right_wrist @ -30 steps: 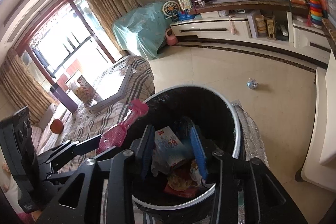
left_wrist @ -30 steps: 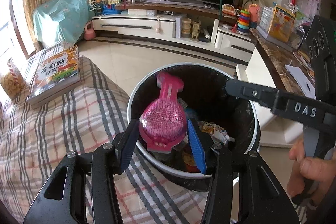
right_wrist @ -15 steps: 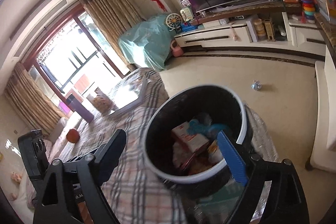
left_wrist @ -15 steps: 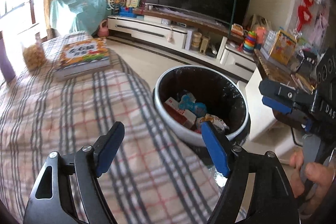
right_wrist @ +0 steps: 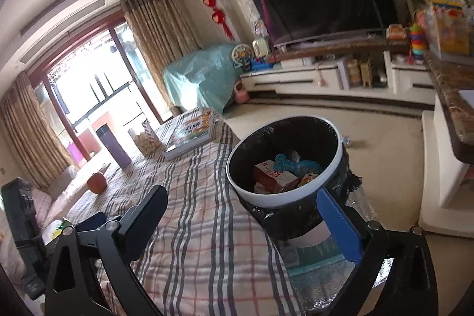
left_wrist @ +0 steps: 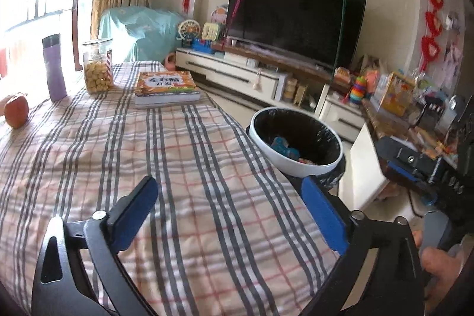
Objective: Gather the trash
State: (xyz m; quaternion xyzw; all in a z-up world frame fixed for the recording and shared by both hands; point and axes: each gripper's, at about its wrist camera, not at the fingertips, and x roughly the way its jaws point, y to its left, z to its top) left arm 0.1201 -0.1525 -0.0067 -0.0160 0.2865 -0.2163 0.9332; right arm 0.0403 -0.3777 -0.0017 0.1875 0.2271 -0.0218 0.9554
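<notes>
A round bin with a white rim and black liner (left_wrist: pixel 291 165) stands beside the checked tablecloth; it also shows in the right wrist view (right_wrist: pixel 275 197). Inside it lie a red-and-white carton (right_wrist: pixel 274 178), a blue plastic piece (right_wrist: pixel 291 166) and other wrappers. My left gripper (left_wrist: pixel 234 209) is open and empty above the cloth, short of the bin. My right gripper (right_wrist: pixel 246 215) is open and empty, raised above the cloth and the bin's near rim; it shows at the right of the left wrist view (left_wrist: pixel 414 168).
On the checked table (left_wrist: pixel 177 168) stand a book (left_wrist: pixel 166 86), a cookie jar (left_wrist: pixel 97 70), a purple flask (left_wrist: pixel 54 67) and an apple (left_wrist: pixel 16 110). A TV (left_wrist: pixel 293 19) on a low cabinet stands behind. A marble counter (right_wrist: pixel 450 91) is to the right.
Both grippers opened and pulled back up from the bin. The pink brush held by the left and the carton held by the right were let go; the carton now lies in the bin.
</notes>
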